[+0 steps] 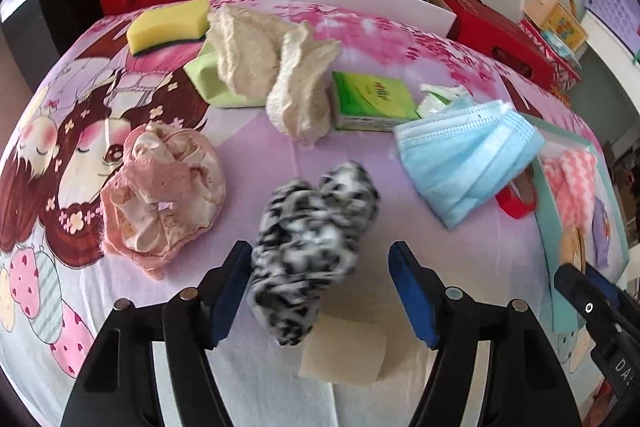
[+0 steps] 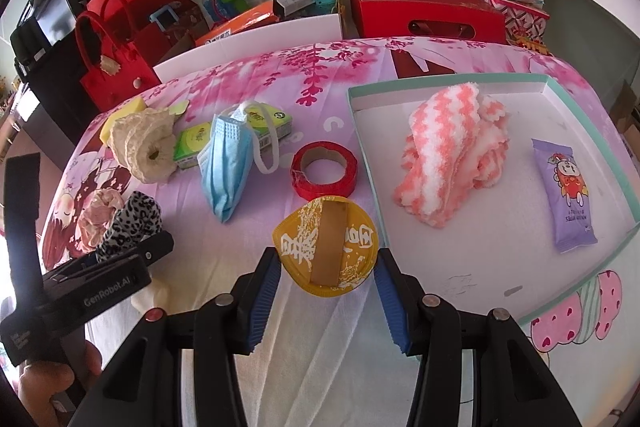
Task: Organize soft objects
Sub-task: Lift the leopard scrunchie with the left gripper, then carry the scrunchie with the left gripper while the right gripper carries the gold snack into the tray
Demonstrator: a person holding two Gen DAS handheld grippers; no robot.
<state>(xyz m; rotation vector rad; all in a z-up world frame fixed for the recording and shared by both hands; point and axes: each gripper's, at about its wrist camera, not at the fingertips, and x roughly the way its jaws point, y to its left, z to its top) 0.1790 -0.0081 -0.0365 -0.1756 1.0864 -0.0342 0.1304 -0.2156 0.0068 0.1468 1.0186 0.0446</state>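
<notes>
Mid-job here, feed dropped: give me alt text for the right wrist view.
The open right gripper straddles a yellow pouch lying on the cartoon-print cloth. Right of it, a shallow teal-rimmed box holds a pink-and-white fluffy cloth and a purple packet. Further back lie red tape and a blue mask.

The left gripper (image 1: pixel 320 291) has its blue-padded jaws spread wide, tilted down and forward. To its right, the right gripper (image 2: pixel 326 291) is parted just as wide, level with it and slightly ahead. A bare hand (image 2: pixel 44 383) grips the left tool's handle from below.
</notes>
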